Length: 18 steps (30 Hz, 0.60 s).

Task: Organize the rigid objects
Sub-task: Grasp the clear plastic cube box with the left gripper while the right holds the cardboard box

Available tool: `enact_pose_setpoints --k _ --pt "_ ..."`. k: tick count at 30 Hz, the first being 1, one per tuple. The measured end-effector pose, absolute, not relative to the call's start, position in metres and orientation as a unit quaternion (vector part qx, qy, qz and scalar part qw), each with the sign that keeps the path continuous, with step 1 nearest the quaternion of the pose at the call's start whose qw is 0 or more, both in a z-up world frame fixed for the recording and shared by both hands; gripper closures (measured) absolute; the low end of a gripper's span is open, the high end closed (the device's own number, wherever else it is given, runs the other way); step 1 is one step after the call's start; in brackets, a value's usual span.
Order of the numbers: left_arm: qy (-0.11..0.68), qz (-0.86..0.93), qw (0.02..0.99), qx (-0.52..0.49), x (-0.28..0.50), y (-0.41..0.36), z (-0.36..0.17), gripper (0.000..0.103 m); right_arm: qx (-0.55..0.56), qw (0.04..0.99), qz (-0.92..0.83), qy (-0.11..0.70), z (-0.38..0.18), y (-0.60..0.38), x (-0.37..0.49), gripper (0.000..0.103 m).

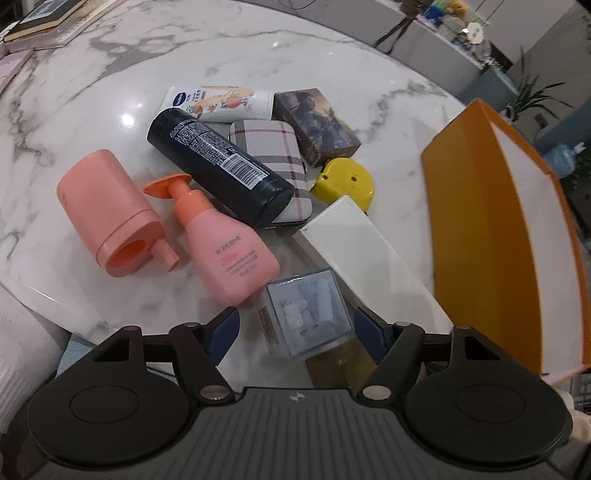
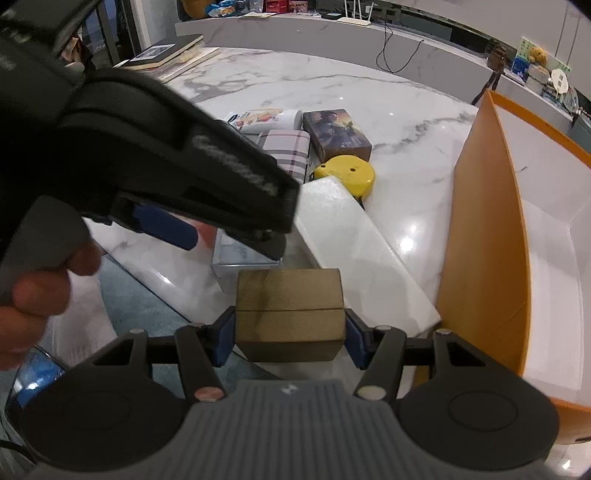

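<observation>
My left gripper (image 1: 295,326) is open with its blue pads either side of a clear plastic cube box (image 1: 308,314) at the table's near edge, not touching it. My right gripper (image 2: 290,332) is shut on a gold-brown box (image 2: 290,314), held just off the table edge; that box shows below the cube in the left wrist view (image 1: 332,363). The left gripper's body (image 2: 166,147) fills the upper left of the right wrist view. An orange storage box (image 2: 491,236) with a white inside stands open on the right.
On the marble table (image 1: 258,55) lie a long white box (image 1: 365,254), a yellow tape measure (image 1: 345,181), a plaid case (image 1: 273,155), a black bottle (image 1: 218,162), pink pump bottle (image 1: 225,247), pink cap (image 1: 107,210), lotion tube (image 1: 218,101) and dark picture box (image 1: 317,125). Books (image 1: 40,22) lie far left.
</observation>
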<state>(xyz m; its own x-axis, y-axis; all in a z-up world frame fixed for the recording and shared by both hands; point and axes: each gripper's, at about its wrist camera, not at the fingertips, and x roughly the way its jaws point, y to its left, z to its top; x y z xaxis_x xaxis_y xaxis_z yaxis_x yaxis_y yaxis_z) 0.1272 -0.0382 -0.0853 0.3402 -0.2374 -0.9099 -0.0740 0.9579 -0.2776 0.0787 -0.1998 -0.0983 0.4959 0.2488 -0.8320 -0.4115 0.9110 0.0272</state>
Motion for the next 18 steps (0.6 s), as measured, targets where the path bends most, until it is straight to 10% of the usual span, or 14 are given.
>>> enact_pose_setpoints --k 18 --pt "0.593 -0.054 0.798 -0.097 0.128 -0.051 -0.094 0.038 -0.054 0.863 0.198 0.461 -0.102 -0.207 0.081 0.042"
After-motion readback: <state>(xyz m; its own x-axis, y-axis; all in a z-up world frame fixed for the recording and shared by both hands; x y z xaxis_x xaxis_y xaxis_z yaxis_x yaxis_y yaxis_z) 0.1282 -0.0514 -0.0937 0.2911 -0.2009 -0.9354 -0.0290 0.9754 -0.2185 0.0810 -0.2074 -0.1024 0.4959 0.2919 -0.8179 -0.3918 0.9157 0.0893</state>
